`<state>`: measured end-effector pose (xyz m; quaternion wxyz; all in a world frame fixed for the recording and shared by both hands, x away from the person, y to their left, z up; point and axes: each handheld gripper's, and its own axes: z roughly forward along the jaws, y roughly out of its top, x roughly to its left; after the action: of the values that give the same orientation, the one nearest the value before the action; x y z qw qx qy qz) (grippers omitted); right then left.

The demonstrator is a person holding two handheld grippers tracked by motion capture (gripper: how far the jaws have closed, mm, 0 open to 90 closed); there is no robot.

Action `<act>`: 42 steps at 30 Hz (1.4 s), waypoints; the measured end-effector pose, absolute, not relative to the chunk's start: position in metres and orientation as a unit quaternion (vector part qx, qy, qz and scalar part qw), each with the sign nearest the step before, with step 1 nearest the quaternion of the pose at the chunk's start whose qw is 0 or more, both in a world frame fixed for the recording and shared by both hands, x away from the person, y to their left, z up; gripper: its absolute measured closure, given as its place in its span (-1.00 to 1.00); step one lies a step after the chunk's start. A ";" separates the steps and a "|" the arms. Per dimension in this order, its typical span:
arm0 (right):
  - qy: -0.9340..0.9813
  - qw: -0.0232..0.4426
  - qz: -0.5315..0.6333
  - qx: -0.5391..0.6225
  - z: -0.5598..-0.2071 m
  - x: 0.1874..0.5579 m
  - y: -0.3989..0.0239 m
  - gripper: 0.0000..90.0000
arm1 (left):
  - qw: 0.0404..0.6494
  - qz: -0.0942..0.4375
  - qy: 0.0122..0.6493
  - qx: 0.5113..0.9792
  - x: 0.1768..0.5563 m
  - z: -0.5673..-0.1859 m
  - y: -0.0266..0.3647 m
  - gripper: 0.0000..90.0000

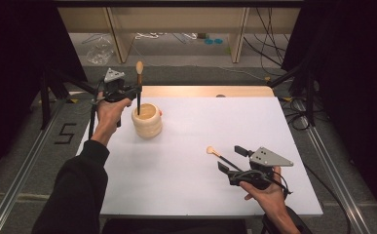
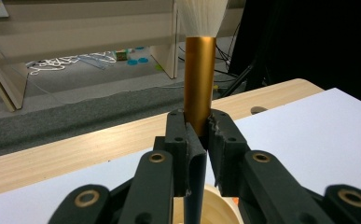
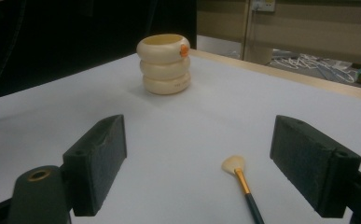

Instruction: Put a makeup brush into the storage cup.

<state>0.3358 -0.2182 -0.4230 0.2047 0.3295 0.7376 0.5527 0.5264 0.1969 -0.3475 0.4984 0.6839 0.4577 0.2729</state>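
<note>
Over the far left of the white counter [image 1: 191,161], the left gripper [image 1: 136,90] pinches a makeup brush [image 1: 139,83] upright, its fingers [image 2: 220,140] pressed against the gold ferrule just below the pale bristles. The dark handle points down into the mouth of the cream ribbed holder [image 1: 147,120], and from the high view its tip looks to be already inside the rim. To do this step well, keep the brush vertical and centred over the opening, lower it slowly until the handle end meets the bottom, and only then spread the fingers, so it does not drop and tip the holder. Withdrawing straight back, away from the bristles, should avoid dragging the brush out again.

Near the right edge, the right gripper [image 1: 232,161] rests low with its fingers [image 3: 99,161] spread wide and nothing between them. A second brush [image 3: 243,186] lies flat on the counter just ahead of it, bristles pointing away toward the holder [image 3: 165,64], well apart from it.
</note>
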 end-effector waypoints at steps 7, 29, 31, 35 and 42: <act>0.735 0.208 0.557 0.325 -0.423 0.337 -0.218 -0.56 | 0.499 0.275 0.457 0.683 0.532 -0.349 0.191 0.74; 0.735 0.210 0.559 0.321 -0.424 0.338 -0.219 -0.57 | 0.502 0.267 0.462 0.680 0.539 -0.372 0.188 0.74; 0.735 0.210 0.559 0.321 -0.424 0.338 -0.219 -0.57 | 0.501 0.267 0.464 0.680 0.540 -0.374 0.189 0.74; 0.735 0.210 0.559 0.321 -0.424 0.338 -0.218 -0.56 | 0.497 0.263 0.466 0.683 0.540 -0.380 0.188 0.74; 0.735 0.209 0.559 0.321 -0.424 0.338 -0.219 -0.56 | 0.493 0.258 0.471 0.684 0.540 -0.390 0.192 0.74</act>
<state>0.3376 -0.2185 -0.4241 0.2091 0.3210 0.7351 0.5594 0.5400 0.1916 -0.3897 0.4929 0.6845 0.4712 0.2578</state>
